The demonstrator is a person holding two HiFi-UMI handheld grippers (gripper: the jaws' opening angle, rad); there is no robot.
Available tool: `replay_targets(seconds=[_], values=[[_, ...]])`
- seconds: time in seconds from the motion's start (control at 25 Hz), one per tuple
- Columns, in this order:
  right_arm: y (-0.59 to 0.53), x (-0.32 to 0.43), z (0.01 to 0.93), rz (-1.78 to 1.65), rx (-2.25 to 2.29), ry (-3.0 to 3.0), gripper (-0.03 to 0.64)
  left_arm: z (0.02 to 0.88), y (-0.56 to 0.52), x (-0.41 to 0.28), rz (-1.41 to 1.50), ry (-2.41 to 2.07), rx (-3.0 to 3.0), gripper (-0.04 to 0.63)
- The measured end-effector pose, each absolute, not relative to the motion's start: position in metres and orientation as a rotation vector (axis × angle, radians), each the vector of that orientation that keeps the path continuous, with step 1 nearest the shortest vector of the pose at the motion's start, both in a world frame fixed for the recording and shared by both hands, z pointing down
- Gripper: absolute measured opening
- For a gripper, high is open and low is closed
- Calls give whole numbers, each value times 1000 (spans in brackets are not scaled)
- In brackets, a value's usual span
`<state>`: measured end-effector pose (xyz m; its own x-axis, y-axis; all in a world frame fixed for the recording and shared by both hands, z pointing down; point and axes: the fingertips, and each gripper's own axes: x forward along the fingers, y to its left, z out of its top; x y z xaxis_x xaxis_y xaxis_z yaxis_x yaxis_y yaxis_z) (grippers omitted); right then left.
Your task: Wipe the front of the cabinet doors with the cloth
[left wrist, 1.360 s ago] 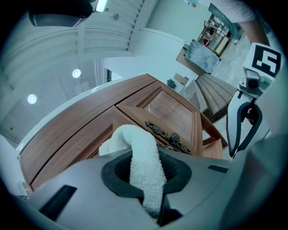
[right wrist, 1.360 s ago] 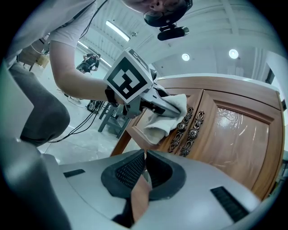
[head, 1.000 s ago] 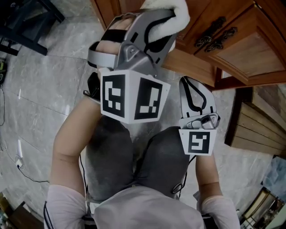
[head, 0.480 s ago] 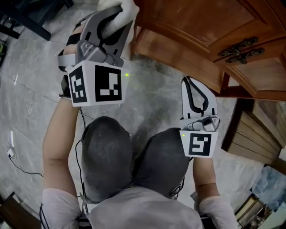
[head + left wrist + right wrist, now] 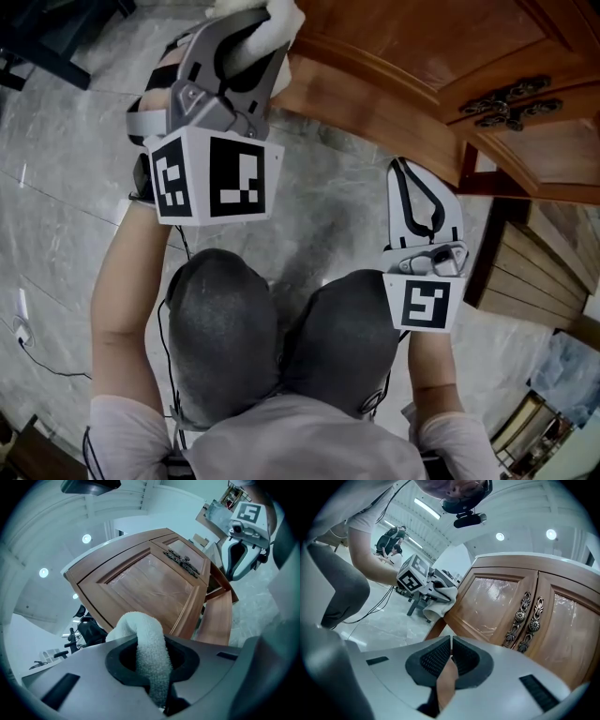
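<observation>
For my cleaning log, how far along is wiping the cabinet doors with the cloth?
Done: unclear; the cabinet doors show no wipe marks. In hand: the left claw is shut on the white cloth by the left door's outer edge. Left: probably the right door; the right claw is shut, empty, away from it.

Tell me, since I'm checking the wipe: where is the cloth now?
The cloth is clamped in the left gripper, at the head view's upper left, by the left edge of the cabinet door.
</observation>
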<state>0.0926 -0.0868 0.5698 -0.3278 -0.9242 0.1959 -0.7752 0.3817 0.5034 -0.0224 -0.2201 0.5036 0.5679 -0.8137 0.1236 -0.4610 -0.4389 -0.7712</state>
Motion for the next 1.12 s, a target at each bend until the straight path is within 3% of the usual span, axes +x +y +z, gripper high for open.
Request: replay_targets(seconds=[1.12], values=[[-76, 148, 582, -400, 1572, -2196, 43, 515, -177, 102, -590, 737, -2147, 74]])
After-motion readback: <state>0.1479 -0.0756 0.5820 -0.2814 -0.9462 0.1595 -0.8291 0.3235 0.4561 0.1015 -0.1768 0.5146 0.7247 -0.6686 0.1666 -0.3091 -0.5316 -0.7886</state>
